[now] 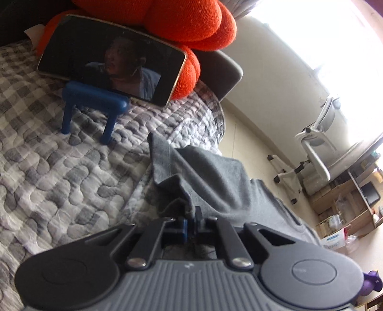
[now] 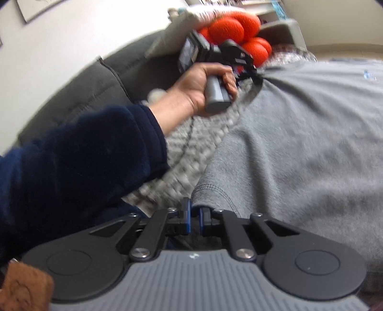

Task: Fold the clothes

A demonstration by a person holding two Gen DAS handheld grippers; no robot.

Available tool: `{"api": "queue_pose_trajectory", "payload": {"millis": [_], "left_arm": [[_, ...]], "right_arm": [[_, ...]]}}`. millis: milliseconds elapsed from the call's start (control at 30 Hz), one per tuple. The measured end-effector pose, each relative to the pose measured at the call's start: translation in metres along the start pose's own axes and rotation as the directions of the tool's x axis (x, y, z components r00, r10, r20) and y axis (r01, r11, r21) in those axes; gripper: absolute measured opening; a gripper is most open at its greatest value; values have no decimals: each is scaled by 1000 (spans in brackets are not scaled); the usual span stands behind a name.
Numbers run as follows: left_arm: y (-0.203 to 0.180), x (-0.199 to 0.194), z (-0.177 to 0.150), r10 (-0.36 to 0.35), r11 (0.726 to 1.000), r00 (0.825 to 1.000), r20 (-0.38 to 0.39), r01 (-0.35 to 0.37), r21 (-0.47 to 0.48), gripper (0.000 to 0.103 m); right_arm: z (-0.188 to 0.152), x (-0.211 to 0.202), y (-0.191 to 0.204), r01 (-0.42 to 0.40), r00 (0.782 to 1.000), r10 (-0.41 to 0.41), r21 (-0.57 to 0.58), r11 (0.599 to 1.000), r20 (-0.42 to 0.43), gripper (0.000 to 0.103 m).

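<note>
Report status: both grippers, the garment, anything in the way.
Left gripper shut on grey knit T-shirt edge. Right gripper shut on its hem. Shirt spread on grey checked quilt. Phone on blue stand beyond, clear.

My left tongs point(image 1: 190, 216) are pinched tight. My right tongs point(image 2: 194, 216) are nearly closed, apparently gripping. My left hand point(image 2: 203, 88), dark sleeve point(image 2: 79, 162) behind it, grasps its handle.

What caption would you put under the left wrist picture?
Left gripper pinches a corner of the grey shirt on the checked quilt, with a phone propped against an orange cushion.
</note>
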State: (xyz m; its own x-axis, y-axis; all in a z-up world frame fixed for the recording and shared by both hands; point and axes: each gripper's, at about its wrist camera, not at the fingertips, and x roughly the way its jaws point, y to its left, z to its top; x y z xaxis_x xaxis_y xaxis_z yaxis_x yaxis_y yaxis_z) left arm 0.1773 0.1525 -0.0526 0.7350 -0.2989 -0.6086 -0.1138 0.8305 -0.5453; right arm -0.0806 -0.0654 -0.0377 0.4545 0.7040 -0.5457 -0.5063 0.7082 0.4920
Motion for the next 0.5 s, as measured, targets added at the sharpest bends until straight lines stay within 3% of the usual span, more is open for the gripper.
{"api": "queue_pose_trajectory", "payload": {"millis": [100,267,500], "left_arm": [[7,1,0,-14,999,1000,8,14,-40,4],[4,1,-4,-2,1000,1000,0,2,-18,5],[6,-8,2,-38,994,999,34,41,-102,5]], "right_arm": [[-2,5,1,9,999,-9,-7,1000,-36,10],[1,7,-6,16,999,-15,19,1000,-47,10],[-2,0,-2,-4,1000,4,11,1000,-27,11]]}}
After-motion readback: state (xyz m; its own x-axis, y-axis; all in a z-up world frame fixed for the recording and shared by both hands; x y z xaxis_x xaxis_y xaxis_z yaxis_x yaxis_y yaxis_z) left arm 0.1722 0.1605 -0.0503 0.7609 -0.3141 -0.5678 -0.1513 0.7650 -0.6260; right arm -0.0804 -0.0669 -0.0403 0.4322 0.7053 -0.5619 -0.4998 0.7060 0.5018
